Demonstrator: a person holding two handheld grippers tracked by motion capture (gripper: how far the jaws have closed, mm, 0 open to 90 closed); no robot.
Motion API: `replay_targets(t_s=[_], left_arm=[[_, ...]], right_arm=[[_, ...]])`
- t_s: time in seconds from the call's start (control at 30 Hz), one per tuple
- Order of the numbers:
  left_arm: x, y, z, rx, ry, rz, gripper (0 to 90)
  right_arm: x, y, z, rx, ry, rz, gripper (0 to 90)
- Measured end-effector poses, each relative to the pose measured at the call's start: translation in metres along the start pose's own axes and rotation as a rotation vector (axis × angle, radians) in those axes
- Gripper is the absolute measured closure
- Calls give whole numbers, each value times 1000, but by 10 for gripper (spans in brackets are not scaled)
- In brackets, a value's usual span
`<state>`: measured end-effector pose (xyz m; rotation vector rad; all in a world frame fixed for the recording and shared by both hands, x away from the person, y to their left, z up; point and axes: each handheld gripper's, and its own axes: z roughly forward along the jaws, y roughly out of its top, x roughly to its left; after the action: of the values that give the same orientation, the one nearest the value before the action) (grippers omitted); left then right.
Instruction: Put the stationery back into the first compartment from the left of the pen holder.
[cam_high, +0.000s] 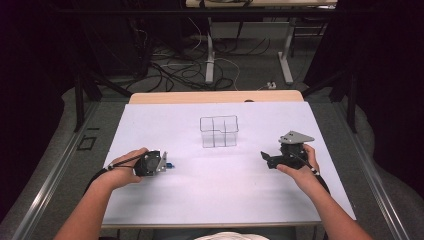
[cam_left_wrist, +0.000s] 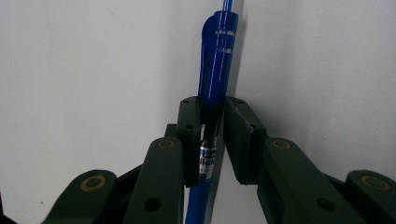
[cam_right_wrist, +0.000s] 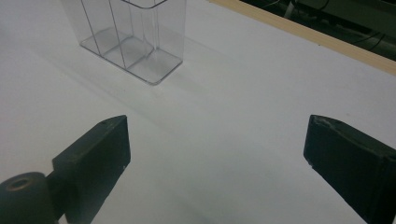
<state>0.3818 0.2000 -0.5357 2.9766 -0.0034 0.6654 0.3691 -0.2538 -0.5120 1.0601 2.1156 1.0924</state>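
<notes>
Lifting the blue pen (cam_left_wrist: 215, 60) cleanly off the white counter (cam_high: 215, 190) calls, I judge, for a straight, slow rise with the wrist held steady, since a slim round barrel can pivot or slip between flat pads if the hand tilts or jerks. The left tool (cam_left_wrist: 211, 140) is clamped on the pen: in the left gripper view the barrel runs lengthwise between the two black jaws, one pad pressed along it and the other close in on the far side, with the clipped cap end sticking out well beyond the tips. In the high view the left tool (cam_high: 159, 163) lies low on the counter's left side, a bit of blue showing just past it. The right tool (cam_right_wrist: 215, 154) stands wide apart with nothing between its jaws, held over bare counter at the right (cam_high: 270, 160). The clear divided organizer (cam_high: 219, 131) stands upright near the counter's middle, well apart from both tools, and looks the likely place for the pen.
</notes>
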Motion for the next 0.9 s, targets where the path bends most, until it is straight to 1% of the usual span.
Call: replay_targets(t_s=[0.17, 0.33, 0.4, 0.43, 0.5, 0.67, 0.73, 0.8, 0.83, 0.9], left_arm=[[-2, 1, 0, 9, 22, 42, 777], [-3, 1, 0, 6, 17, 43, 783], [-3, 2, 0, 10, 24, 56, 786], [-4, 2, 0, 12, 16, 47, 787], [-3, 3, 0, 14, 17, 51, 788], [-2, 4, -1, 14, 15, 33, 792], [-2, 4, -2, 4, 12, 12, 792], [0, 4, -5, 1, 13, 8, 792], [-1, 4, -5, -6, 12, -7, 792], [0, 5, -9, -12, 9, -18, 792]], right_arm=[[1, 0, 1, -1, 1, 3, 66], [1, 0, 1, -2, 4, -4, 67], [1, 0, 1, -1, 3, 1, 67], [1, 0, 1, -1, 7, 1, 67], [1, 0, 1, -2, 4, 0, 67], [1, 0, 1, 2, 0, 0, 67], [1, 0, 1, 2, 0, 0, 67], [1, 0, 1, 1, 0, 1, 67], [1, 0, 1, 1, 0, 0, 67], [1, 0, 1, 3, 1, 3, 67]])
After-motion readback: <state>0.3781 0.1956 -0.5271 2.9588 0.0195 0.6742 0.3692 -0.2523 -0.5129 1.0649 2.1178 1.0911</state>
